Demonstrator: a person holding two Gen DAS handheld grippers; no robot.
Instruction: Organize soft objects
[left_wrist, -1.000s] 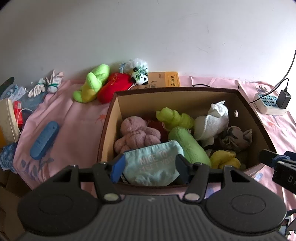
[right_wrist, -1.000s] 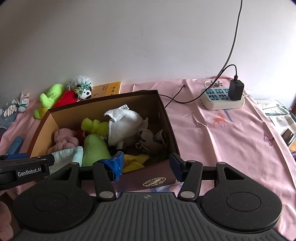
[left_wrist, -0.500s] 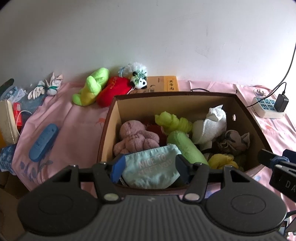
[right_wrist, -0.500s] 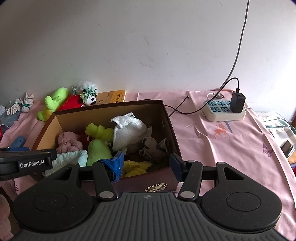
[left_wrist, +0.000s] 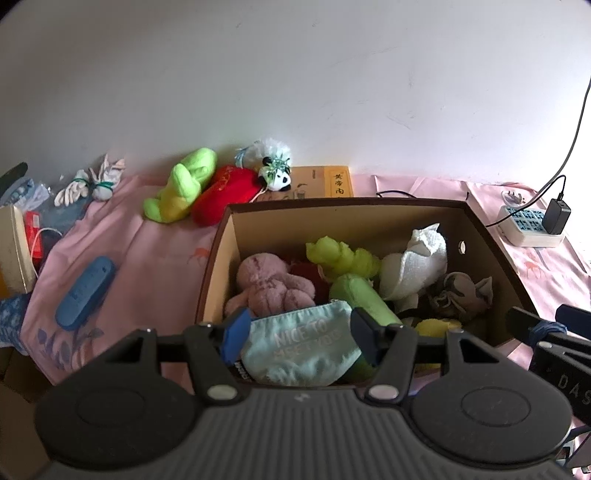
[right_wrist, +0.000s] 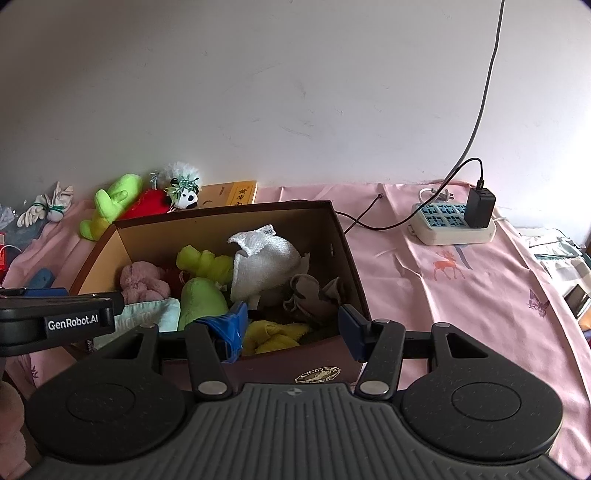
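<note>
1. Nothing among the soft things has moved since the earlier frames. Only the views have tipped a touch, so the cardboard box (left_wrist: 332, 203) sits slightly lower in both.
2. The left claw (left_wrist: 300, 332) still grips the mint pouch (left_wrist: 303, 347) by its two ends, at a middling width, just over the box's near left corner.
3. The right claw (right_wrist: 291, 328) stands partly apart above the box's near wall, with nothing pressed between its pads.
4. Inside the box lie a pink plush (left_wrist: 269, 284), a white towel (left_wrist: 413, 266), green and yellow soft pieces and a grey cloth.
5. Behind the box, on the pink cloth (right_wrist: 424, 295), a green plush (left_wrist: 181, 188), a red plush (left_wrist: 225, 192) and a small panda (left_wrist: 275, 173) lie against the wall.
</note>
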